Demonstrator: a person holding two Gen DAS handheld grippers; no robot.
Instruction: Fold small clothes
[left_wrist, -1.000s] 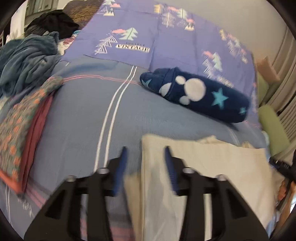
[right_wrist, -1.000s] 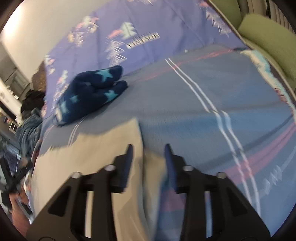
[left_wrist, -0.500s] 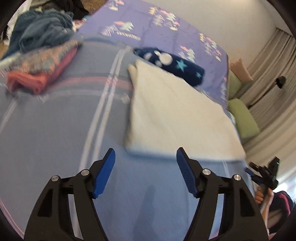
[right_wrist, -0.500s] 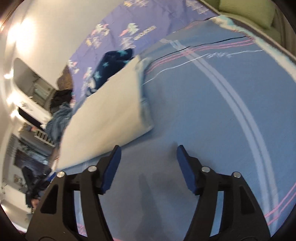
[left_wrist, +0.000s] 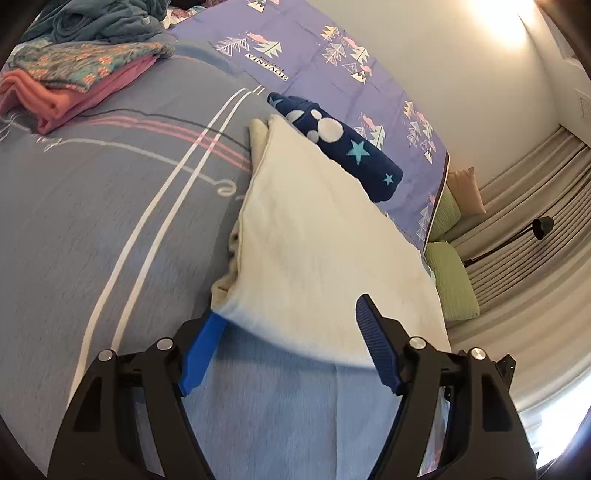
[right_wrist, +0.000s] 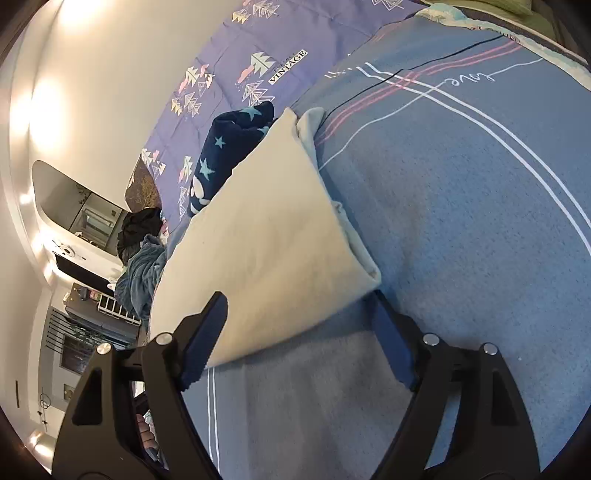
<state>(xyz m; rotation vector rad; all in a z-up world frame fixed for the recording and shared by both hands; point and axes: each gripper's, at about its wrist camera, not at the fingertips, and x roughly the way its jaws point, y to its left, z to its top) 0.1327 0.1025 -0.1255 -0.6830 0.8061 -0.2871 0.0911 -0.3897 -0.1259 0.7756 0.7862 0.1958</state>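
The left gripper is nearest in its view, with its blue fingers wide apart and nothing between them, just at the near edge of the cream cloth. The right gripper also stands with its fingers spread apart and holds nothing, at the near edge of the same cloth. The cloth lies folded flat on the grey-blue blanket, which has white and pink stripes. Just behind the cloth, touching its far edge, lies a navy fleece with stars. At the far left is a folded stack, pink below and flowered on top. Beyond is a purple sheet with a tree print.
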